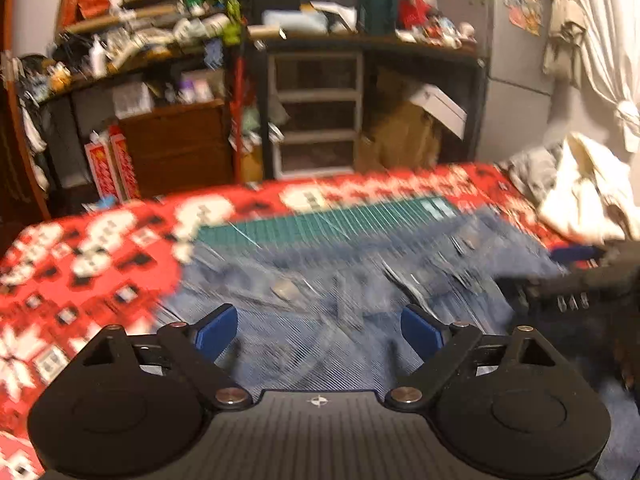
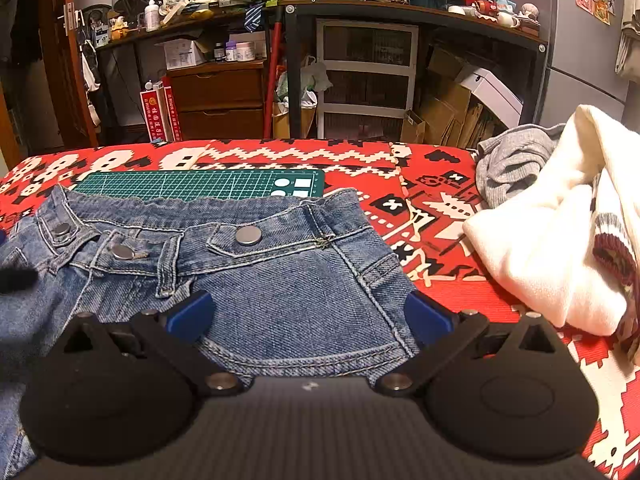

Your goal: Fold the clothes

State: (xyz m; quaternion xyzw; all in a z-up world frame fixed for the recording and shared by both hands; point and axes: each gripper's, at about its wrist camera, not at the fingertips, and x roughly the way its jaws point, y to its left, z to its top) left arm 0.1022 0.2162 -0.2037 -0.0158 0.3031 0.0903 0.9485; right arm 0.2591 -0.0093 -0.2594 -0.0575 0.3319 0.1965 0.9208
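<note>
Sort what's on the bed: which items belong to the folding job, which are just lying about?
In the job:
- denim jeans, spread flat
- left hand-held gripper, open over the jeans
- right hand-held gripper, open over the jeans
- likely next: cream garment and grey garment, heaped

Lying about:
- green cutting mat, partly under the waistband
- red patterned blanket

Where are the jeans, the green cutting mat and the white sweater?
jeans (image 2: 280, 280): right wrist view, front pocket panel.
green cutting mat (image 2: 192, 186): right wrist view, gridded middle.
white sweater (image 2: 540, 248): right wrist view, main body.
</note>
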